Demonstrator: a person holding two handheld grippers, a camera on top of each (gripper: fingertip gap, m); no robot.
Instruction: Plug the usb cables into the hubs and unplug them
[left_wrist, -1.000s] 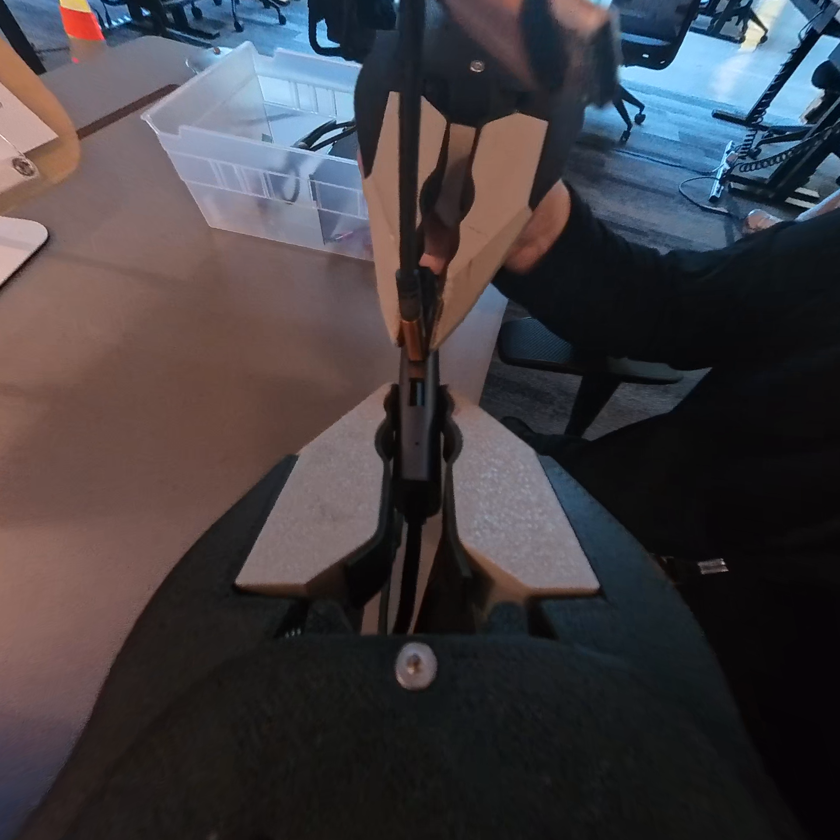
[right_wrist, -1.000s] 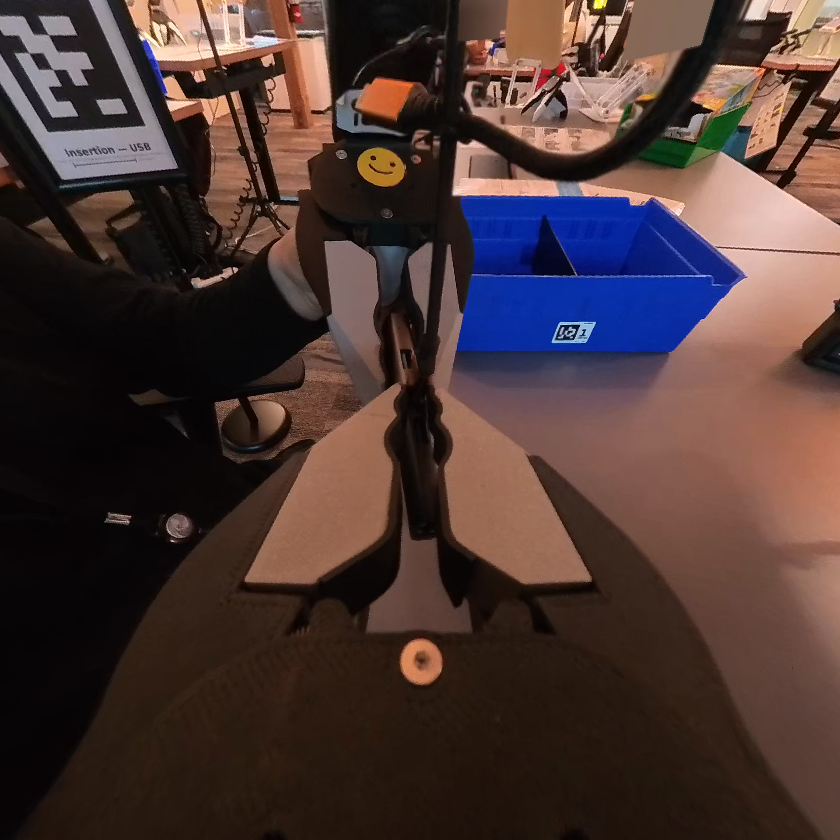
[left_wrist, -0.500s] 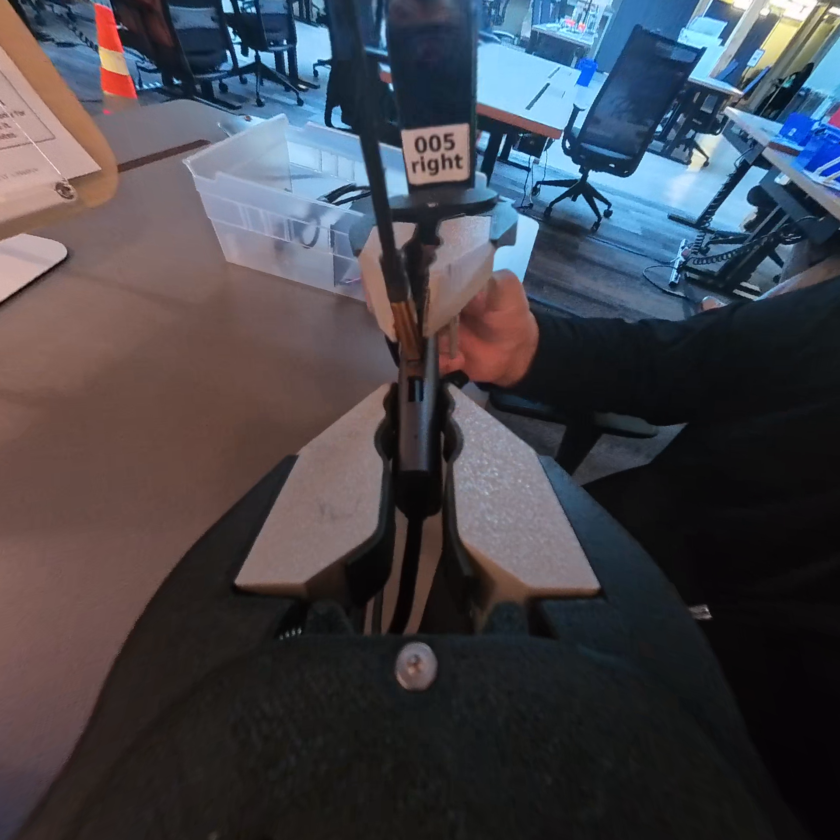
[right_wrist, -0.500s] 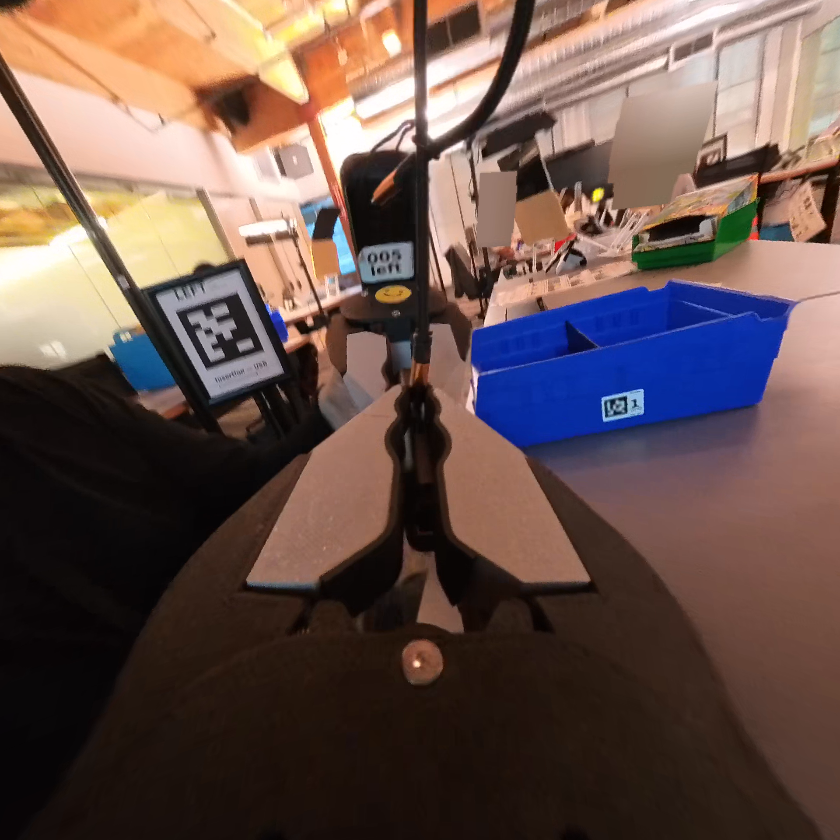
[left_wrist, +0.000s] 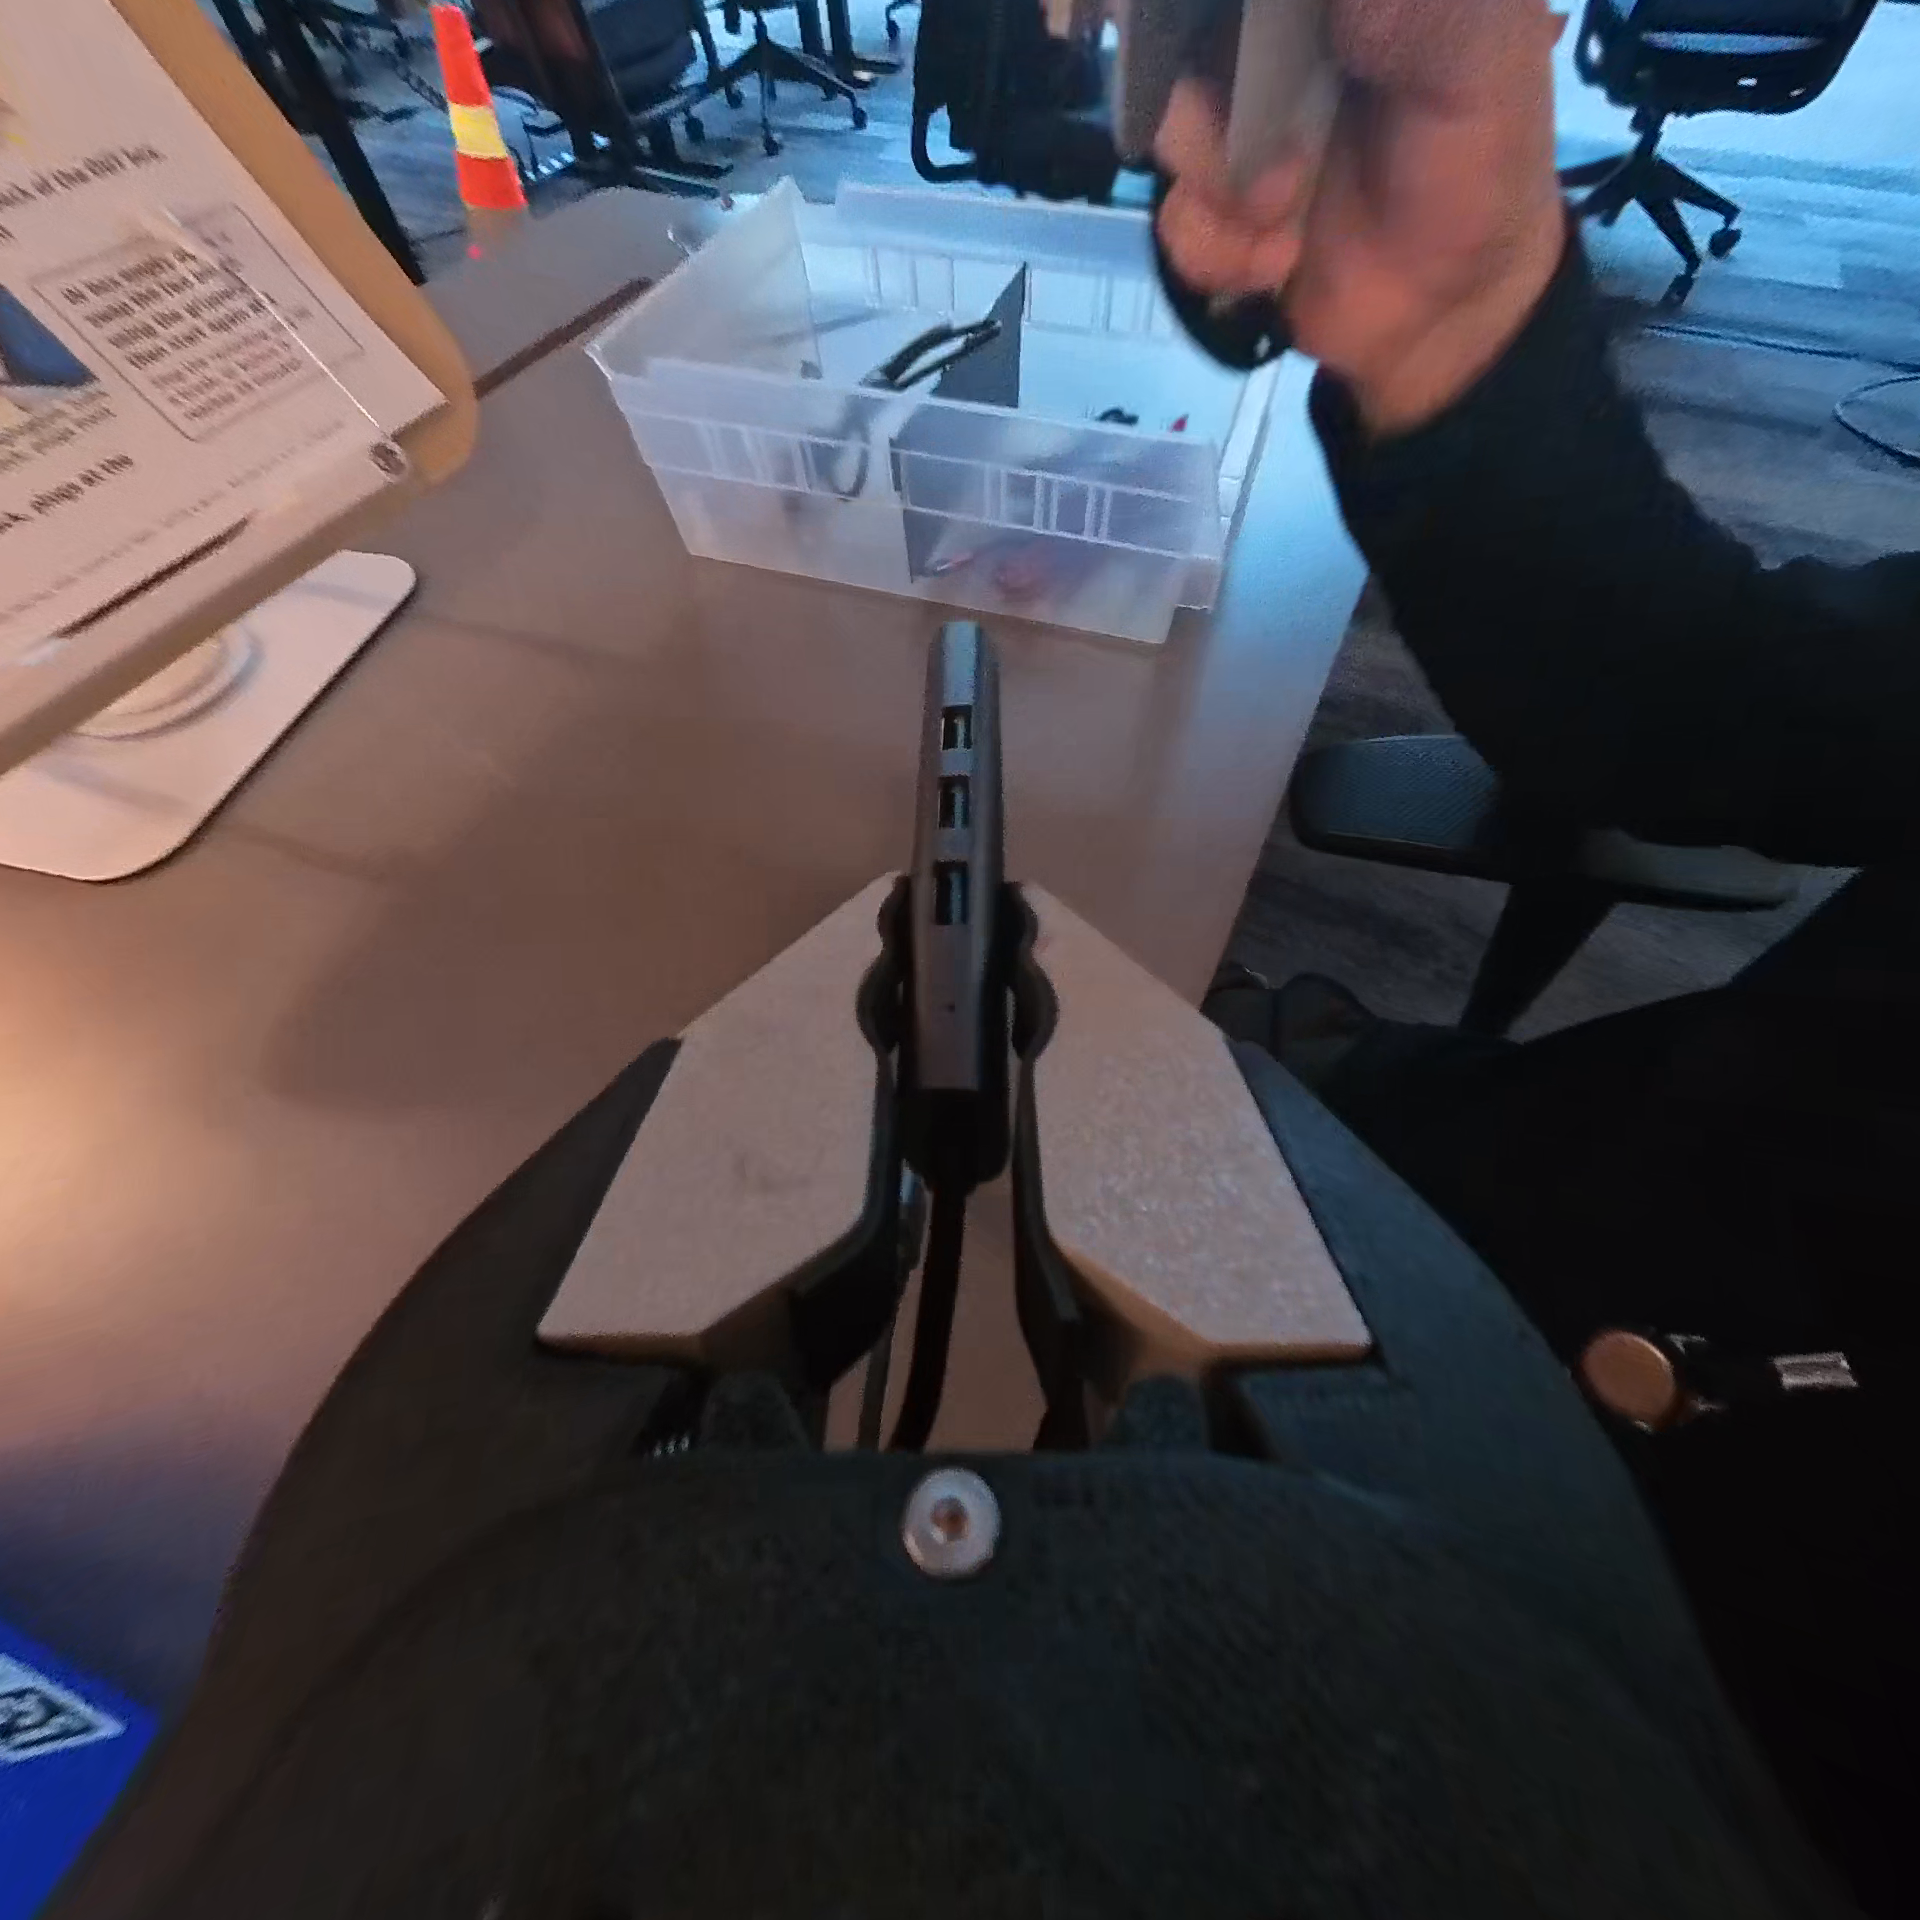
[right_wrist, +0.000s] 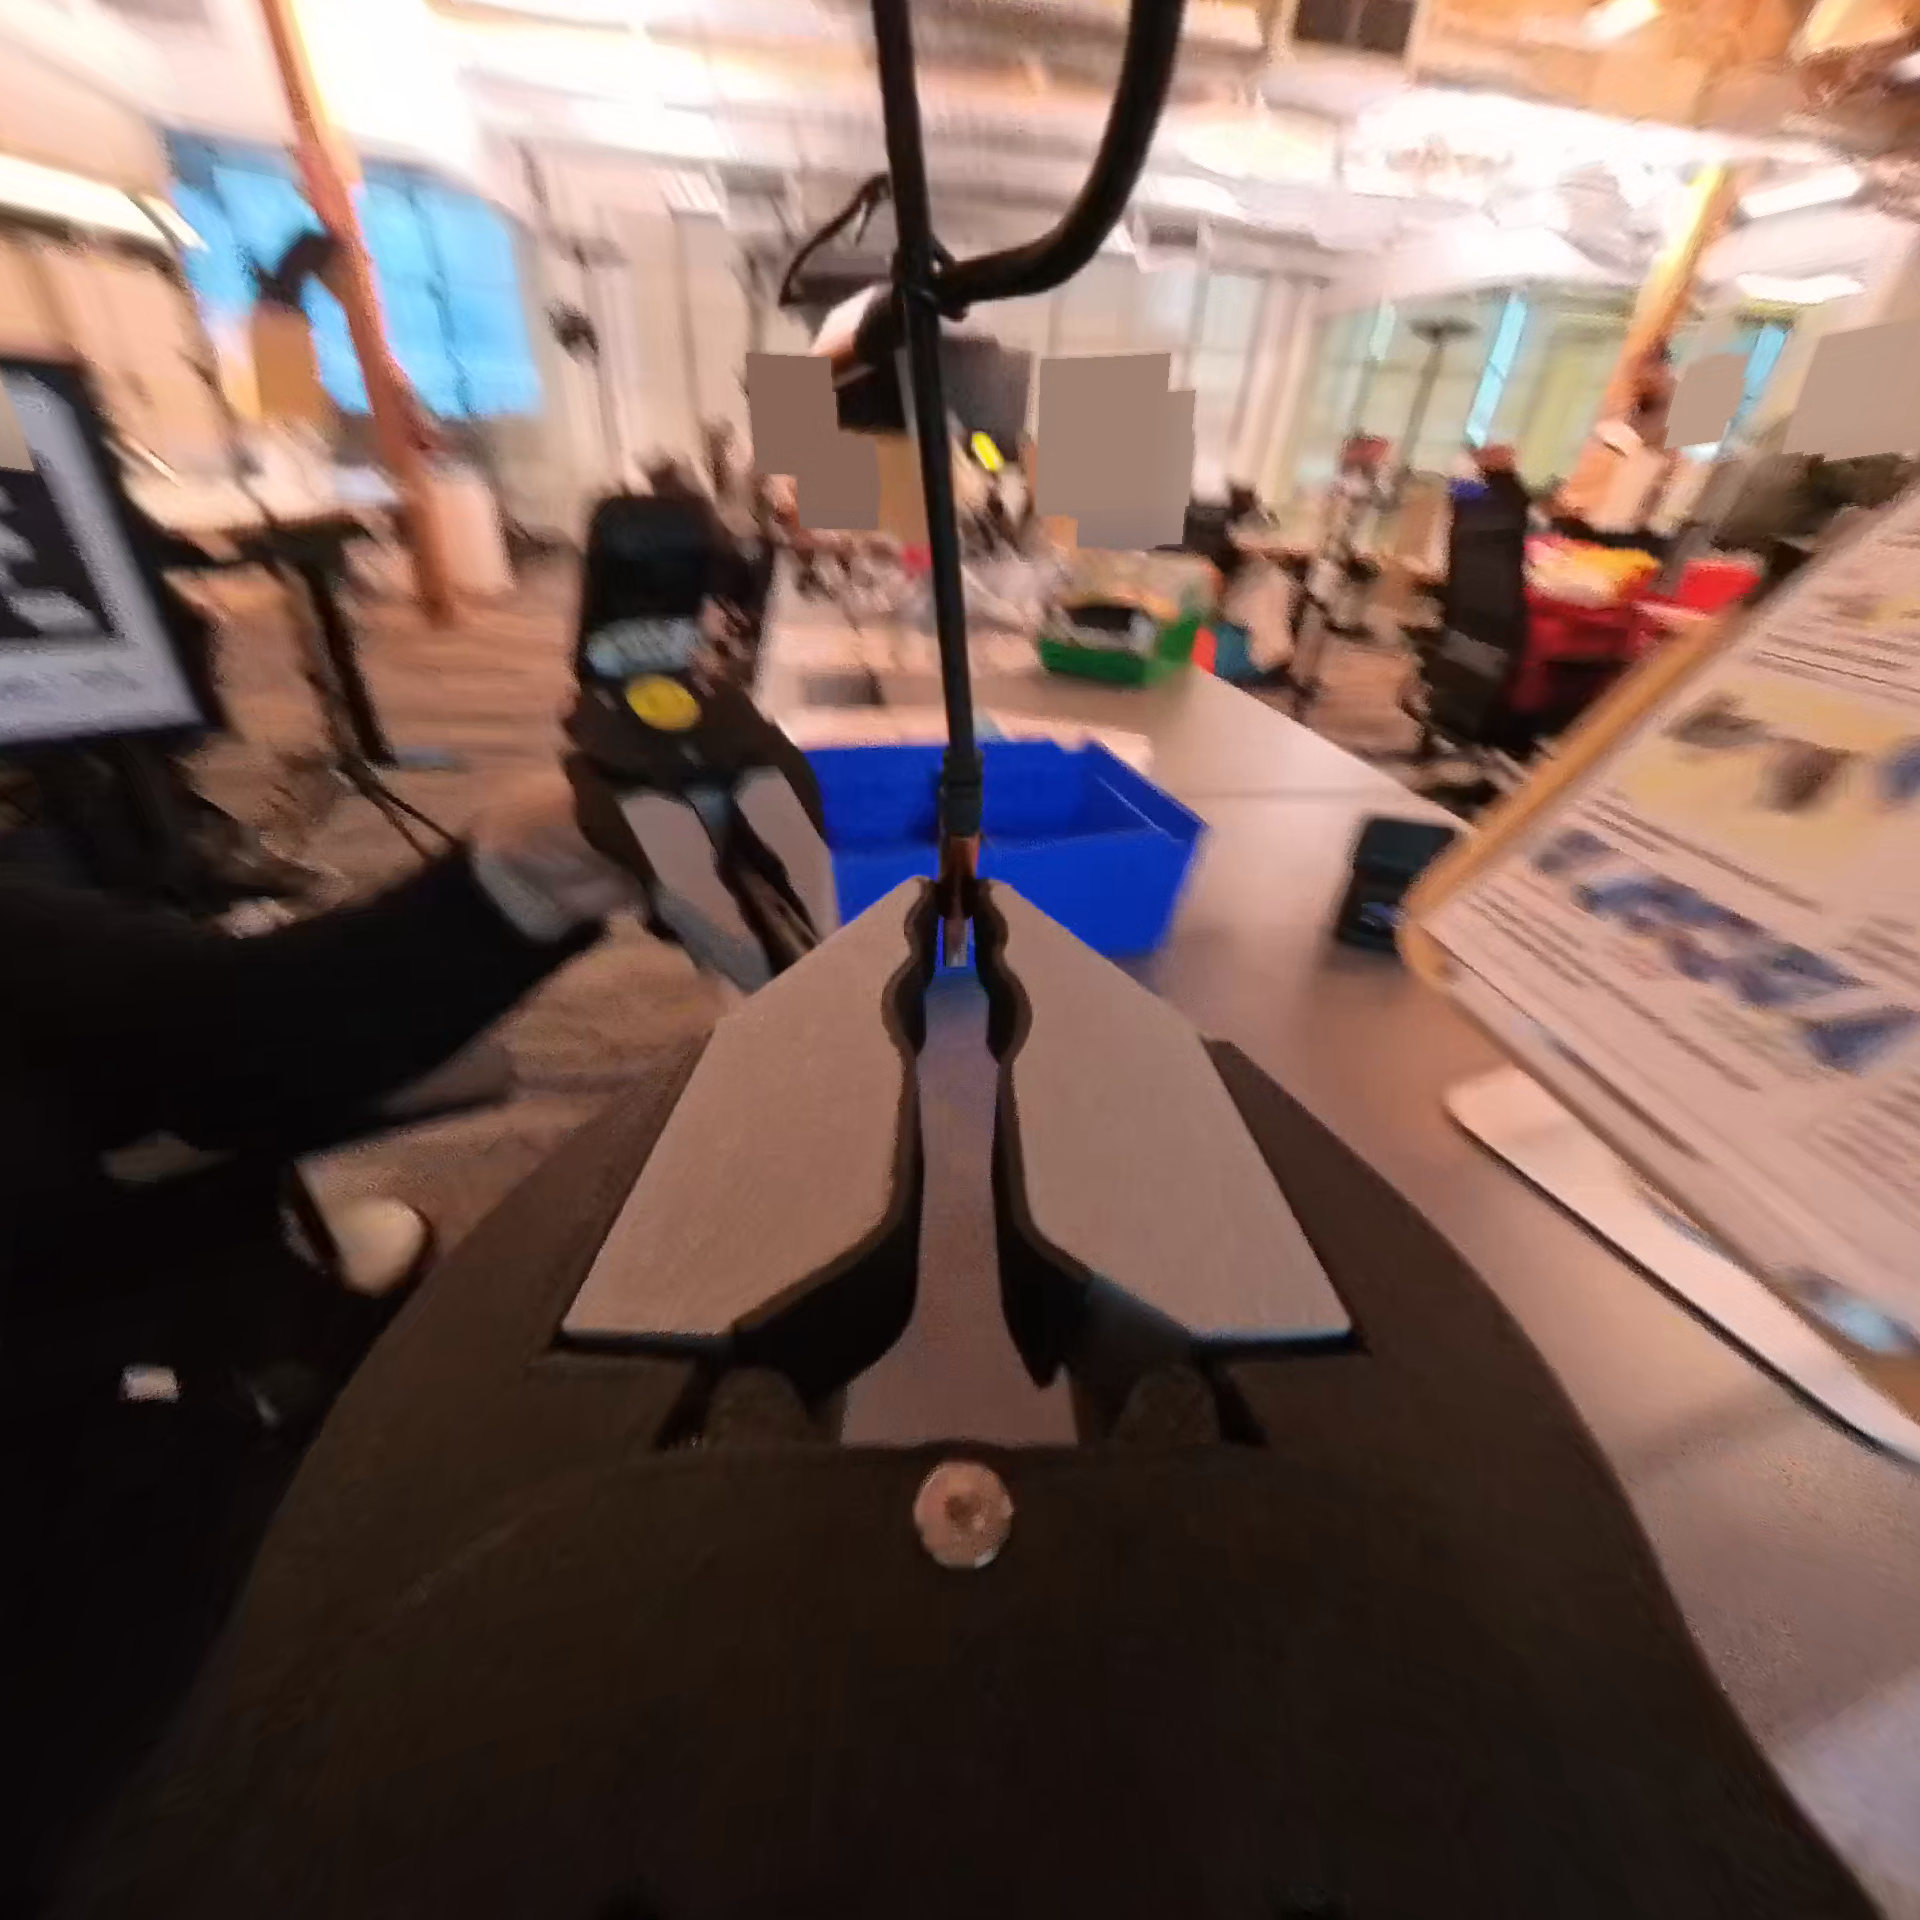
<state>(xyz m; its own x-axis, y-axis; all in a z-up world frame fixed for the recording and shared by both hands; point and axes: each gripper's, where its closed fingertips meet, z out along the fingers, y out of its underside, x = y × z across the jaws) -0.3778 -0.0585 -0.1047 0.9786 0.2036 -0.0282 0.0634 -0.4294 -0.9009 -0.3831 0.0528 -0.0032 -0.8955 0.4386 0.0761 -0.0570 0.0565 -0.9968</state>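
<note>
Over a grey table (left_wrist: 436, 852) in an open office, left hand-held gripper (left_wrist: 954, 914) pinches a hub (left_wrist: 956, 831), right one (right_wrist: 958, 914) a cable plug (right_wrist: 958, 873).

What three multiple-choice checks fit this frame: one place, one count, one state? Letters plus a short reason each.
1. Where is the clear bin?
A. on the table beyond the hub
B. on the floor
C. in the left gripper

2. How many ports show on the hub's upturned edge?
A. one
B. three
C. six

3. What state is the USB plug in?
A. seated in the hub
B. lying in the blue bin
C. free of the hub, pinched in the right gripper

Key:
1 A, the bin sits on the tabletop past the hub's tip.
2 B, three openings in a row, all empty.
3 C, the plug is between the right fingertips, while the left gripper holds the hub apart.
</note>
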